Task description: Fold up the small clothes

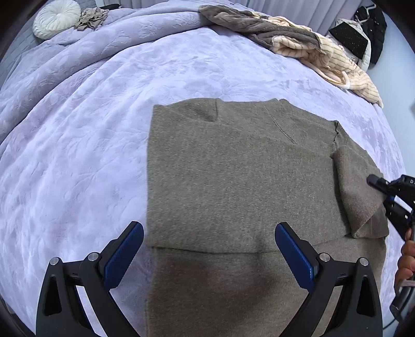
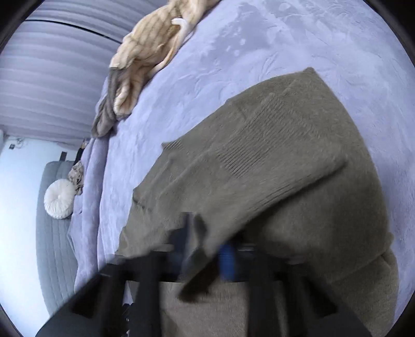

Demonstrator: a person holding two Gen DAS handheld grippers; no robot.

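— Where's the sweater (image 1: 241, 181) right now?

— Spread flat on the lavender bedspread (image 1: 77, 155), the neckline toward the far side, the hem toward the person. One side is already folded in with a straight edge; on the other side the sleeve (image 1: 360, 197) is doubled back over the body.

— And the two grippers?

— The left gripper (image 1: 208, 248) hangs over the lower part of the sweater with its blue pads spread wide, nothing between them. The right gripper (image 2: 207, 248) is clenched on a fold of the sweater's knit; the wrist view is blurred, but cloth is pinched between the pads. From the left side you see its black tip at the folded sleeve, with a hand (image 1: 407, 259) behind it.

— Anything else on the bed?

— A heap of cream striped and grey clothes (image 1: 306, 49) near the far edge, well apart from the sweater. A round white cushion (image 1: 57, 18) and a small crumpled beige cloth (image 1: 92, 18) just beside it, off in the far corner.
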